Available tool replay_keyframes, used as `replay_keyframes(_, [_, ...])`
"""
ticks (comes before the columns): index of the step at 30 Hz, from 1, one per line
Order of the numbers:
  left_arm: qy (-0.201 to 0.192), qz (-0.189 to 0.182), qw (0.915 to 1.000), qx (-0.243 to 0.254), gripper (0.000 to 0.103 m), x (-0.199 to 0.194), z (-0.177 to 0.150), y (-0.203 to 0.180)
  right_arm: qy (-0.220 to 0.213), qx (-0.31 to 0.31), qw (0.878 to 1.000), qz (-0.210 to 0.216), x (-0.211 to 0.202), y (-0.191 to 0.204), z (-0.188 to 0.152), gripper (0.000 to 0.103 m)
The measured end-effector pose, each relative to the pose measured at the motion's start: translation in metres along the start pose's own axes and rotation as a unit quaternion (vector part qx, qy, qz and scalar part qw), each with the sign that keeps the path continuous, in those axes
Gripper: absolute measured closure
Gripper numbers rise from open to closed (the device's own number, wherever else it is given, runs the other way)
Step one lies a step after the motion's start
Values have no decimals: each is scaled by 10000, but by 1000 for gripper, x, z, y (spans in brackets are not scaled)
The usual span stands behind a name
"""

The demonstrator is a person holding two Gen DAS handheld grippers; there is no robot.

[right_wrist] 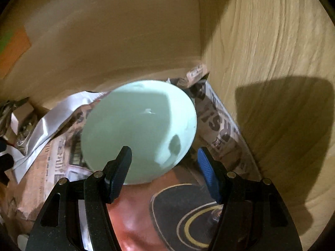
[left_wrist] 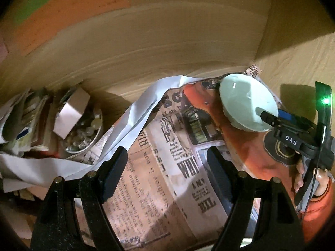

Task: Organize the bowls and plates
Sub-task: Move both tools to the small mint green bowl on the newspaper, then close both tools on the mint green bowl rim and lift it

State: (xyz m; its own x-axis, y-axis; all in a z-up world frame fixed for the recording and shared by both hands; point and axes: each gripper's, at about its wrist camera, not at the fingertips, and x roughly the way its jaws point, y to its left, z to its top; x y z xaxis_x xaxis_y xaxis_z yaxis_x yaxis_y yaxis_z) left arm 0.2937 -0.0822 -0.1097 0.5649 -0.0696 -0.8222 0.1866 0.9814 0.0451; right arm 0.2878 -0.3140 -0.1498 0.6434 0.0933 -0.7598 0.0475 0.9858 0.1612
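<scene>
My right gripper [right_wrist: 164, 167] is over the pale green bowl [right_wrist: 139, 129]. The jaws straddle its near rim — the left pad sits over the inside, the blue pad [right_wrist: 207, 171] just outside the wall. I see a gap on the blue side, so there's no clamp on it: half open, nothing held. From the left wrist view the same bowl [left_wrist: 249, 102] looks tipped, with one black fingertip [left_wrist: 269, 118] of the right gripper across its rim. Whether that tip actually touches the glaze, I cannot tell.

My left gripper [left_wrist: 167, 167] has its jaws wide and empty, hovering over the newspaper [left_wrist: 155, 179] that lines the shelf floor.

Everything else, relative to the bowl:
- It sits near the back corner of the wooden cabinet [right_wrist: 272, 52], with the side wall just to its right.
- The newspaper runs under and around it, and a reddish printed sheet [left_wrist: 247, 146] lies just in front of it.
- A crumpled white paper strip [left_wrist: 144, 104] runs off to its left.
- Well to its left there's a glass dish [left_wrist: 83, 133] full of small clear bits, with a grey box [left_wrist: 71, 113] on top — beyond that a pile of packets, too blurred to identify.

My hand [left_wrist: 314, 179], in an orange sleeve, holds the right gripper's handle.
</scene>
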Motion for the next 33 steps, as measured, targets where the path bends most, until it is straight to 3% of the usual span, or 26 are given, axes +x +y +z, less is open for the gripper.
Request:
replay_keyframes(4, [92, -42, 9999, 22, 24, 16, 6, -5, 140, 30, 9999, 85, 9, -2, -2, 63])
replay_keyframes(7, [205, -170, 9996, 92, 24, 23, 9, -11, 44, -3, 10000, 4, 6, -2, -4, 70])
replay_keyframes(13, [200, -208, 9995, 163, 24, 33, 15, -19, 95, -382, 9988, 276, 0, 10, -12, 75])
replay_keyframes(17, [329, -207, 9991, 170, 27, 45, 17, -22, 230, -745, 9946, 681, -7, 25, -23, 77])
replay_keyframes(22, [615, -163, 9977, 213, 46, 67, 16, -22, 350, -964, 9890, 1065, -16, 34, -33, 83])
replay_keyframes(24, [733, -162, 9969, 239, 60, 73, 15, -23, 366, -986, 9883, 1108, -19, 35, -35, 83])
replay_keyframes(29, [852, -320, 9950, 401, 83, 81, 12, -31, 357, -923, 9880, 1185, -8, 28, -29, 83])
replay_keyframes(33, [793, -238, 9950, 551, 88, 81, 11, -38, 397, -854, 9878, 1243, 5, 37, -22, 83])
